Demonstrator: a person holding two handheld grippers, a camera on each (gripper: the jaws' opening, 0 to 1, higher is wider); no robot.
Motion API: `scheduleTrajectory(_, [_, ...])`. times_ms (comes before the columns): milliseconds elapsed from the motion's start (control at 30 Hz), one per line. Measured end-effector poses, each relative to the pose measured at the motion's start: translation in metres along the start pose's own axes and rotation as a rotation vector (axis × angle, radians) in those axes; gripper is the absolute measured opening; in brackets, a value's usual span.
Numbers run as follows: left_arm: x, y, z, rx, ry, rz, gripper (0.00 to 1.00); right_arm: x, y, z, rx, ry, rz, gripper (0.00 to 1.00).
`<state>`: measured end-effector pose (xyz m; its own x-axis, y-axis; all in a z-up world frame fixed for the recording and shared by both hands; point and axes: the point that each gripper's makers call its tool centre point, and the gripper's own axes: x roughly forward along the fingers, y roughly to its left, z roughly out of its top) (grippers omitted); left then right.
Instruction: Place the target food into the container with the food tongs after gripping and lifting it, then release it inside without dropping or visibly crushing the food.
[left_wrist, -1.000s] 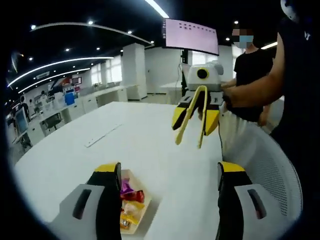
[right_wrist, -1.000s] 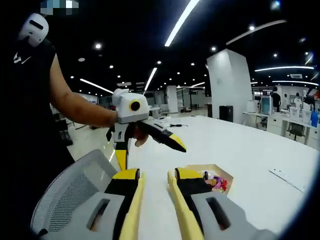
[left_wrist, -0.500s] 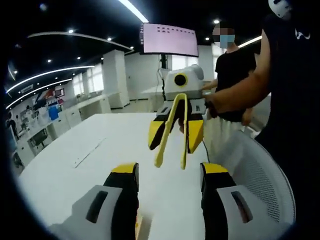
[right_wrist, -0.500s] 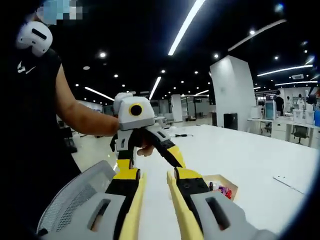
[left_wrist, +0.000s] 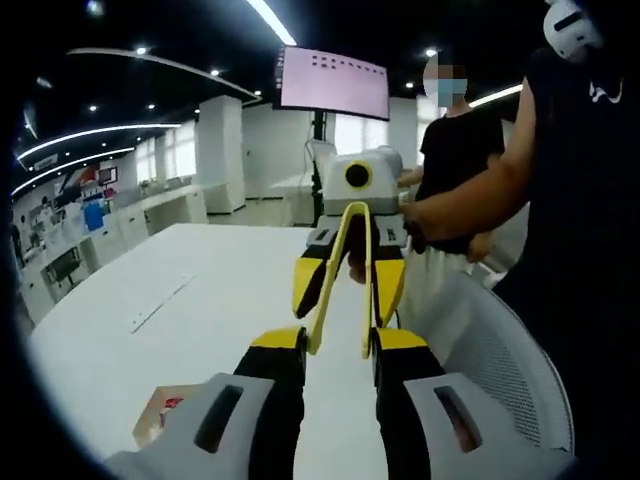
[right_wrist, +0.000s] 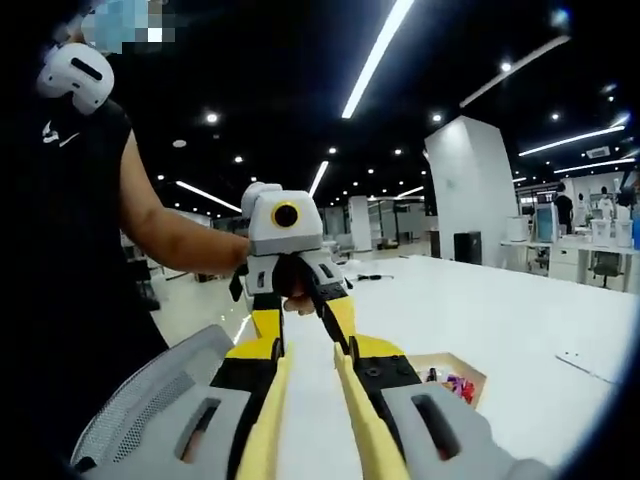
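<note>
Food tongs (left_wrist: 340, 280) pinched in right tool (left_wrist: 347, 285) (mid-air), left tool (left_wrist: 335, 345) spread, container (right_wrist: 452, 378) near table edge.

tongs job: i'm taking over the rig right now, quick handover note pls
Left gripper: open, empty, above the table.
Right gripper: shut on the tongs, held in the air; tong tips apart, nothing between them.
Tray of wrapped food sits on the table, below and left of the left gripper.
Done: tongs are in hand.
Left: grip a piece, lift it, release it in the container gently.
</note>
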<state>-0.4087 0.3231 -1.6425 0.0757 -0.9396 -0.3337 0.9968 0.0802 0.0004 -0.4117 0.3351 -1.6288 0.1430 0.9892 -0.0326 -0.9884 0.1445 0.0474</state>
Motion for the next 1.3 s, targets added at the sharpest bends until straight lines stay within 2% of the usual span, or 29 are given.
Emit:
scheduleTrajectory(200, [0.001,-0.002,-0.001,0.015,0.012,0.007,0.13,0.0,0.001,-0.002,0.021,0.005,-0.003,0.23])
scheduleTrajectory(267, [0.002,0.0,-0.004,0.045,0.04,0.018,0.05,0.001,-0.002,-0.007,0.022,0.044,-0.023,0.2])
scheduleTrajectory(300, [0.001,0.002,-0.009,0.052,0.075,0.028,0.03,0.003,-0.001,-0.008,0.025,0.055,-0.022,0.2])
scheduleTrajectory(433, [0.0,0.002,-0.005,0.053,0.062,0.031,0.01,-0.002,-0.009,-0.006,0.028,0.041,-0.055,0.33])
scheduleTrajectory(567, [-0.006,0.007,-0.006,0.076,0.08,0.059,0.0,-0.012,-0.014,-0.004,0.028,0.059,-0.076,0.35])
scheduleTrajectory(633, [-0.011,0.012,-0.009,0.116,0.106,0.083,0.0,-0.02,-0.019,-0.004,0.022,0.074,-0.103,0.36])
scheduleTrajectory(733, [-0.015,0.015,-0.01,0.116,0.115,0.103,0.0,-0.033,-0.027,-0.007,0.003,0.092,-0.151,0.38])
scheduleTrajectory(800, [-0.019,0.016,-0.013,0.108,0.115,0.109,0.0,-0.042,-0.027,-0.014,0.004,0.124,-0.158,0.35])
scheduleTrajectory(900, [-0.021,0.012,-0.027,0.123,0.147,0.105,0.0,-0.049,-0.023,-0.025,0.012,0.161,-0.166,0.24])
scheduleTrajectory(1033, [-0.021,0.007,-0.046,0.135,0.184,0.113,0.0,-0.053,-0.017,-0.039,0.022,0.172,-0.183,0.24])
scheduleTrajectory(1100, [-0.021,0.004,-0.056,0.138,0.189,0.12,0.0,-0.056,-0.013,-0.054,-0.011,0.207,-0.18,0.19])
scheduleTrajectory(1167, [-0.02,0.006,-0.064,0.148,0.175,0.143,0.0,-0.055,-0.01,-0.063,-0.008,0.197,-0.181,0.18])
scheduleTrajectory(1200, [-0.017,0.002,-0.073,0.126,0.181,0.123,0.0,-0.054,-0.009,-0.066,-0.003,0.199,-0.181,0.18])
scheduleTrajectory(1300, [-0.013,0.0,-0.088,0.137,0.215,0.126,0.0,-0.05,-0.007,-0.085,0.003,0.253,-0.181,0.18])
